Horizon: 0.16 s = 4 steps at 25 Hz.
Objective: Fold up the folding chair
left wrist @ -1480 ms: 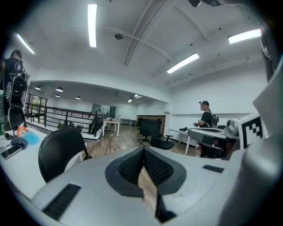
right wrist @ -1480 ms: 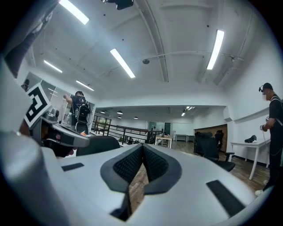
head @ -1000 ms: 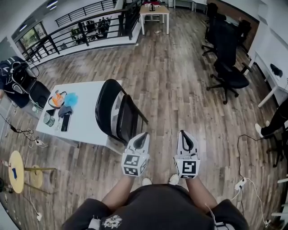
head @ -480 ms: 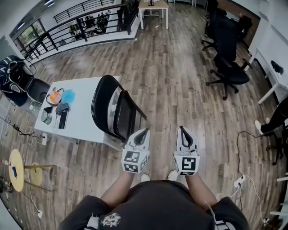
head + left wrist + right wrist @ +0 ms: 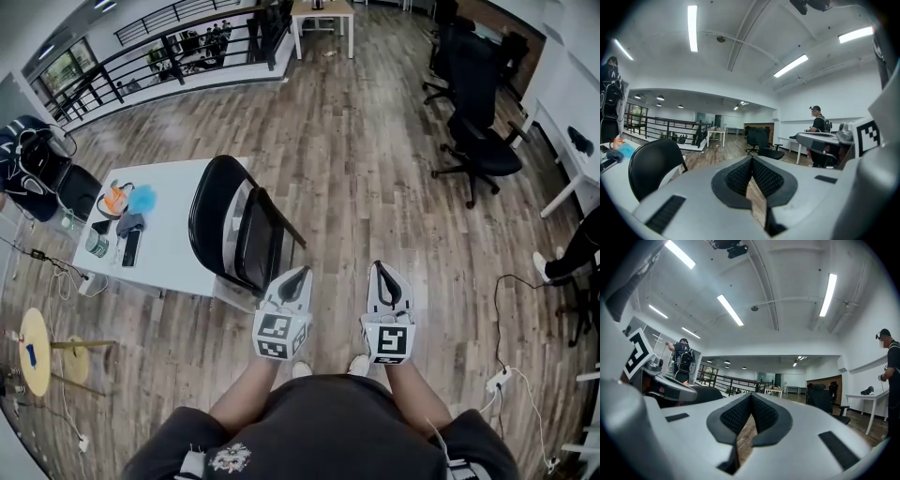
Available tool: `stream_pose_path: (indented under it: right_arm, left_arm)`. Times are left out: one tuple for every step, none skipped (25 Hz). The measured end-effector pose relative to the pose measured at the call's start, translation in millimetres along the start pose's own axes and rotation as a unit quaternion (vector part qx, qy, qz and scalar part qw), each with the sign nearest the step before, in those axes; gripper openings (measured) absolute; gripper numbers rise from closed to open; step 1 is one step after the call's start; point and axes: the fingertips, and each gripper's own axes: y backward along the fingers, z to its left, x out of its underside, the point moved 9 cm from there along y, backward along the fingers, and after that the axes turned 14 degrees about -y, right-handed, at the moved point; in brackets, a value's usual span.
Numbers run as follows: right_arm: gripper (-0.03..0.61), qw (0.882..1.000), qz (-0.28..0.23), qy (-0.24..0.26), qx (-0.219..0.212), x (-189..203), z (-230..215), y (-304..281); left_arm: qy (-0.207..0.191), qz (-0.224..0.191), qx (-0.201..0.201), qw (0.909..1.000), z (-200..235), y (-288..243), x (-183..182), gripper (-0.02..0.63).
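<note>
The black folding chair stands in the left middle of the head view. It is open, not folded, and its round back is next to the white table. It stands on the brown wood floor.

The left gripper is just right of the chair's seat, and the right gripper is beside it. Both have their jaws pressed together, with nothing inside.

A second ago the chair looked the same, only a bit more to the right.
</note>
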Motion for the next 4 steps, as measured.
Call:
stream_pose_path:
  right_arm:
    - [0.014, 1.0, 0.001, 0.0, 0.002, 0.5, -0.9, 0.8]
    - [0.014, 1.0, 0.003, 0.002, 0.003, 0.7, -1.8, 1.6]
    - [0.014, 1.0, 0.004, 0.003, 0.005, 0.9, -2.7, 2.4]
    - [0.014, 1.0, 0.005, 0.004, 0.007, 1.0, -3.6, 3.2]
  left_arm:
    - [-0.001, -0.001, 0.0, 1.0, -0.7, -0.2, -0.3, 0.006]
    - [-0.001, -0.001, 0.0, 1.0, -1.4, -0.5, -0.7, 0.006]
    - [-0.003, -0.001, 0.0, 1.0, -2.1, -0.8, -1.2, 0.006]
    - [-0.004, -0.001, 0.0, 1.0, -2.8, -1.1, -1.7, 0.006]
